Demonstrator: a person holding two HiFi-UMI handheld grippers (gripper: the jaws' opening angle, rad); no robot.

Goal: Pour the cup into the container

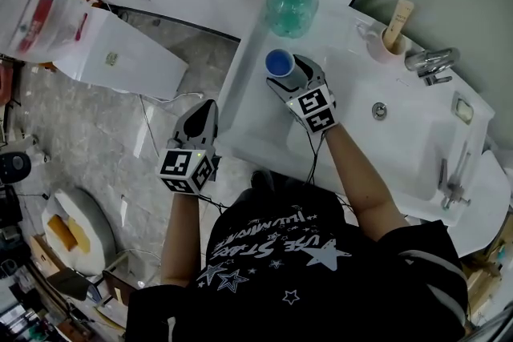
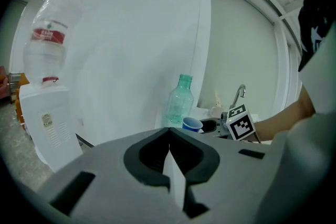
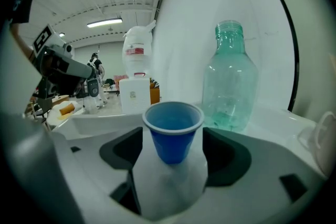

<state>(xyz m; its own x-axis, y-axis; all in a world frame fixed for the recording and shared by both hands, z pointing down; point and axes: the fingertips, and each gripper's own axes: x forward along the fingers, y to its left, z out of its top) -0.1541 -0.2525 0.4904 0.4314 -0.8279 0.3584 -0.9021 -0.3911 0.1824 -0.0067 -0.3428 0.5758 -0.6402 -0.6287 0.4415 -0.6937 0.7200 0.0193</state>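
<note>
Gripped in right hand-held gripper (image 3: 172, 162): blue cup (image 3: 173, 131), upright, mouth up, near bottle (image 3: 229, 81). Left hand-held gripper (image 2: 169, 160) closed, empty.

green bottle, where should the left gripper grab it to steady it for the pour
Probably grip the green bottle by its wide body below the shoulder, coming level from the counter's left side, where the left gripper hangs shut and empty. It stands upright, and its narrow mouth must stay clear for the blue cup held in the right gripper.
</note>
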